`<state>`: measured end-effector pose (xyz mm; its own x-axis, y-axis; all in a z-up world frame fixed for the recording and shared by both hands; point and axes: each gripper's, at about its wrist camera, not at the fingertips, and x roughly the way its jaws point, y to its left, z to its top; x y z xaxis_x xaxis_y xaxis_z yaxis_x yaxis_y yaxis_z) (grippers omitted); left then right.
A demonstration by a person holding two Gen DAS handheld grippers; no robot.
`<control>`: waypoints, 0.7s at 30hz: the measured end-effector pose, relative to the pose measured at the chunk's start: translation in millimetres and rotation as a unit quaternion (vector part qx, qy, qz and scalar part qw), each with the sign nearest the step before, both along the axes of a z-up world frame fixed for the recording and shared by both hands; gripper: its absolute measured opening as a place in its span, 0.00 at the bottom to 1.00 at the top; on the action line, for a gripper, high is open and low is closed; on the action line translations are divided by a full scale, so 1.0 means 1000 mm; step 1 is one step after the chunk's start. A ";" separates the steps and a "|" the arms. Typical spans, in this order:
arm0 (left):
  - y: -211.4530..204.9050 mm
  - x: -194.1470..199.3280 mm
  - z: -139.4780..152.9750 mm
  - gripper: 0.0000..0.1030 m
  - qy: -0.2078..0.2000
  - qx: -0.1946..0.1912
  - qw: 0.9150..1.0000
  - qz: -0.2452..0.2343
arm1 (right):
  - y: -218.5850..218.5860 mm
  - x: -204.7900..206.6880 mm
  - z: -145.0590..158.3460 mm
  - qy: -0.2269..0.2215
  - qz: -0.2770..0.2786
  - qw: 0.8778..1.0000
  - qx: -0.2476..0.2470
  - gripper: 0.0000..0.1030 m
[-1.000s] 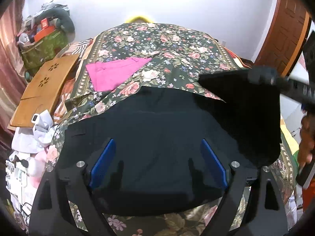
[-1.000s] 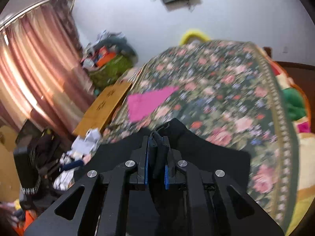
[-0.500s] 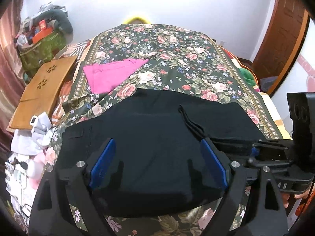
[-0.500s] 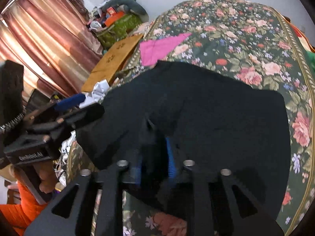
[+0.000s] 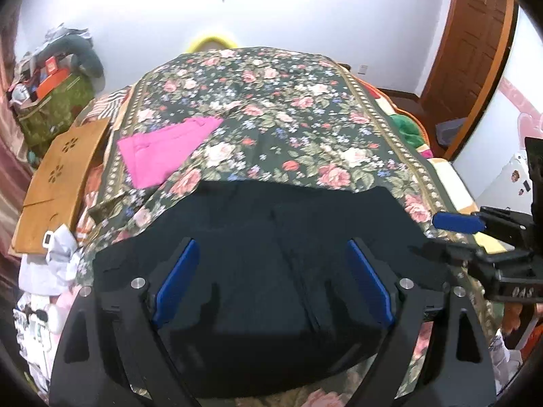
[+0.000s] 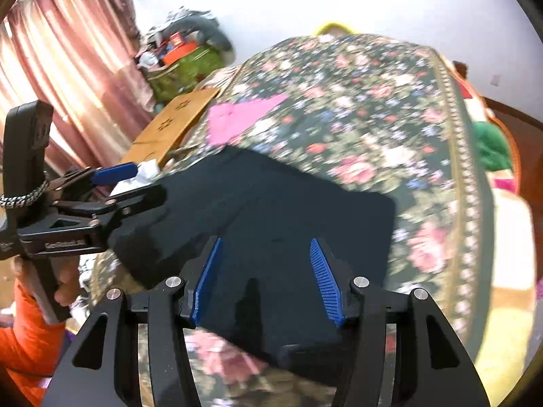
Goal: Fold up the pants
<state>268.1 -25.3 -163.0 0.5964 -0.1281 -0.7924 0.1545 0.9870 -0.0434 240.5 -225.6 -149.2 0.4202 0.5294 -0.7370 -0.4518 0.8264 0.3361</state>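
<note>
Lying flat across the lower middle of both frames: black pants [image 5: 271, 264], folded into a broad dark slab on the flowered bedspread [image 5: 271, 101].

Long axis: runs left to right in my left-wrist frame, its far edge a straight line at mid-height.

Left gripper [image 5: 271, 285]: fingers spread wide, nothing between them, poised over the pants' middle. It also shows at the left edge of the right-wrist frame [image 6: 135, 186], reaching to the cloth's left end; whether it touches I cannot tell.

Right gripper [image 6: 268, 281]: fingers likewise wide and empty, over the near right part of the pants, whose square corner sits at centre right of that frame.

Judgement: each end has a gripper near; the next fold likely brings one end over the other along that axis.

Elsewhere: pink cloth [image 5: 166, 156], upper left, well apart.
</note>
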 end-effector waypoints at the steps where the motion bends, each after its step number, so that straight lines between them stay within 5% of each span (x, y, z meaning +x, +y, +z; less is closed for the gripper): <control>1: -0.004 0.004 0.000 0.88 0.001 -0.003 1.000 -0.005 | -0.006 0.004 0.000 -0.002 -0.007 1.000 -0.001 0.48; 13: -0.039 0.050 -0.047 0.89 0.086 -0.001 0.995 -0.043 | -0.017 0.042 -0.040 0.045 -0.002 0.998 -0.034 0.48; 21: -0.041 0.050 -0.086 0.92 0.134 0.035 0.989 -0.051 | -0.017 0.037 -0.079 0.078 0.013 0.996 -0.048 0.48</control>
